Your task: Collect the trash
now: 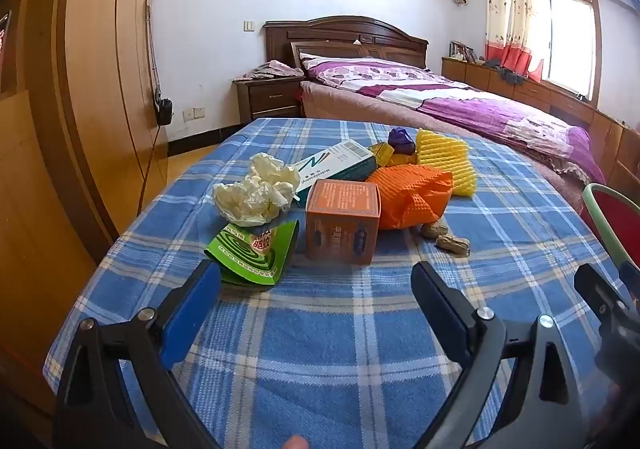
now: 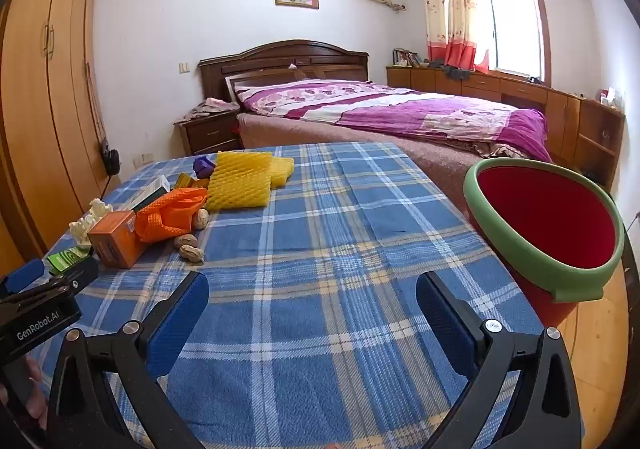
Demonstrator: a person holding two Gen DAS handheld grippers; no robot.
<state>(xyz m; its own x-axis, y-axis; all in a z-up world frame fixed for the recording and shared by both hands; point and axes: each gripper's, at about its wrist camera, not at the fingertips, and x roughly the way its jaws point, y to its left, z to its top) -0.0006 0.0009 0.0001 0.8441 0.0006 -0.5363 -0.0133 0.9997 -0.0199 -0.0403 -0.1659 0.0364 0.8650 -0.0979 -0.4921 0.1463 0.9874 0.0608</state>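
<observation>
1. The bed (image 2: 400,117), with a purple floral cover and a dark wooden headboard, fills the far side of the room beyond the counter.
2. The counter (image 2: 340,233) is draped in a blue plaid cloth, and all the trash lies in one cluster on its left part.
3. The red bin (image 2: 548,217) with a green rim stands off the counter's right edge, tilted so its mouth faces the camera, well apart from the trash.
4. The left gripper (image 1: 316,281) hovers over the near counter, fingers spread wide with nothing between them; its left fingertip sits just in front of the green packet.
5. The right gripper (image 2: 312,289) hangs over bare cloth to the right of the pile, fingers likewise wide apart and empty.
6. The yellow foam netting (image 1: 444,161) lies at the far right of the cluster, with a small purple item (image 1: 401,141) behind it.
7. The orange mesh bag (image 1: 412,197) slumps between the netting and the orange box.
8. The orange box (image 1: 342,225) stands upright at the front centre of the pile.
9. The white-and-teal carton (image 1: 336,165) lies on its side behind the box.
10. The crumpled tissue (image 1: 256,193) rests partly on top of the green packet (image 1: 252,253), at the cluster's left.
11. Two nuts (image 1: 446,239) in their shells lie just right of the orange box, beside the bag.
</observation>
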